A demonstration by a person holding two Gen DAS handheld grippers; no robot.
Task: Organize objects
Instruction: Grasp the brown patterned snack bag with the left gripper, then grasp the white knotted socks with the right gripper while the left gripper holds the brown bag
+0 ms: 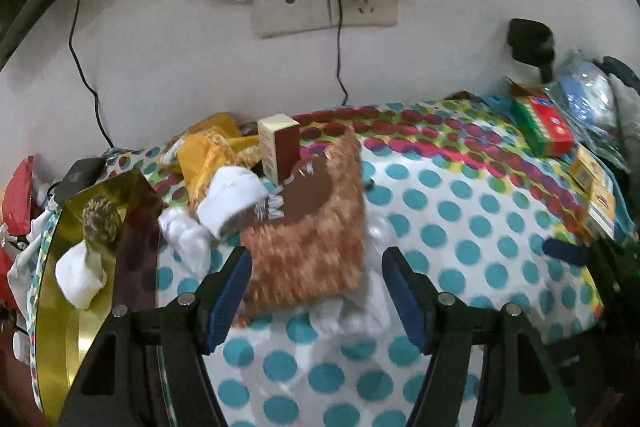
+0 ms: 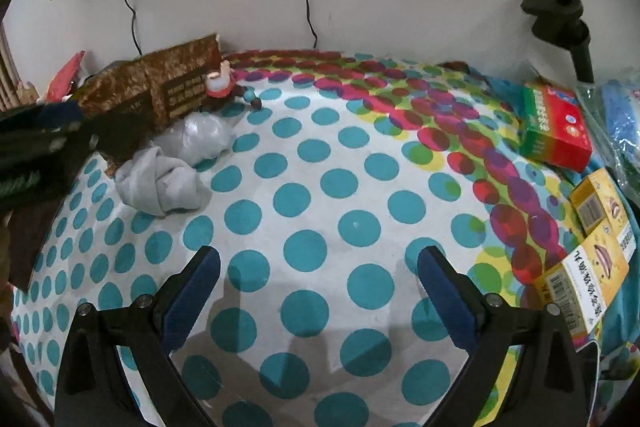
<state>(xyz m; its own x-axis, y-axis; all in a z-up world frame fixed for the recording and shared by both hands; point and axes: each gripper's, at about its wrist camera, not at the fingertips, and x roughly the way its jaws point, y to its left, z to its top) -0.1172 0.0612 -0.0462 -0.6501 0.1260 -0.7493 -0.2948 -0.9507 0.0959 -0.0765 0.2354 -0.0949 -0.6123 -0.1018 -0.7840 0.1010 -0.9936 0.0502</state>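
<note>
Left wrist view: left gripper (image 1: 316, 269) released, jaws apart over brown packet (image 1: 308, 227) on dotted desk (image 1: 460, 211); gold tray (image 1: 60, 327) seen only here. Right wrist view: right gripper (image 2: 318, 269) released above bare dots; grey cloth (image 2: 160, 183), Santa figurine (image 2: 219, 81) only here.

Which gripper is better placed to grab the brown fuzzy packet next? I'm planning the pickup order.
Left, probably. The left gripper is open with the brown fuzzy packet right at its fingertips. The right gripper is open too, but faces only bare dotted tablecloth, and the packet sits far off to its left.
</note>
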